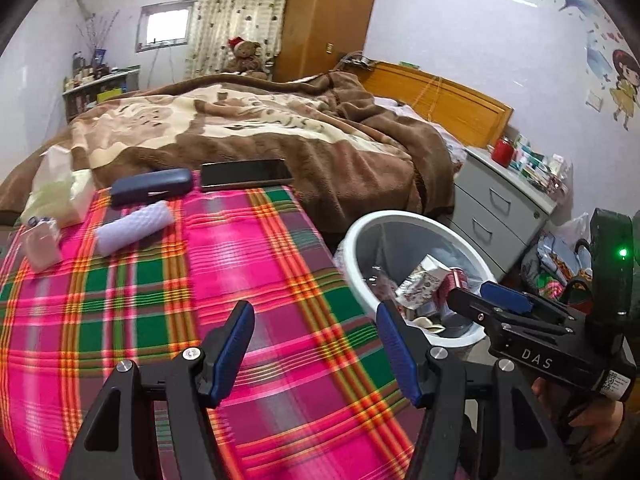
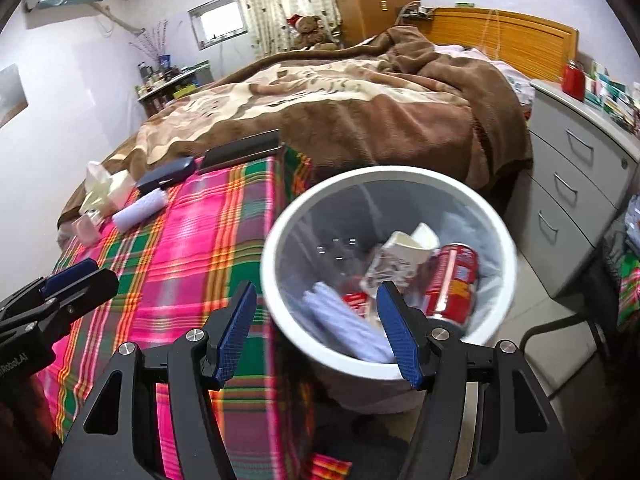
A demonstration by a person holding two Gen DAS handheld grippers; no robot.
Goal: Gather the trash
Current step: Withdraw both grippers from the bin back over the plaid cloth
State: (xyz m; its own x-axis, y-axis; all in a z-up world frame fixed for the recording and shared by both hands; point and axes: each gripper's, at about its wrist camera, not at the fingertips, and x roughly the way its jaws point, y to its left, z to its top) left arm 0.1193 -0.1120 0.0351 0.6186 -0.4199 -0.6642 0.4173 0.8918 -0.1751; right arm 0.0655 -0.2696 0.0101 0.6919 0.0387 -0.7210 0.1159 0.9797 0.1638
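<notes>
A bedroom: a plaid cloth [image 1: 224,280] covers a table set against a bed under a brown blanket [image 1: 280,136]. The white waste bin [image 2: 276,280] stands just beside the table and already holds a red can [image 2: 454,282], a crumpled carton [image 2: 394,258] and pale wrappers. Both sets of tongs, left gripper [image 1: 316,354] and right gripper [image 2: 316,332], gape wide and carry nothing. Next pick is likely the white ribbed roll [image 1: 134,228] or the tissue bag [image 1: 60,192]; approach low and square, and spare the glasses case [image 1: 152,190] and phone [image 1: 246,174]. The bin's floor is blurred, and a small pale thing at the left table edge stays unclear.
</notes>
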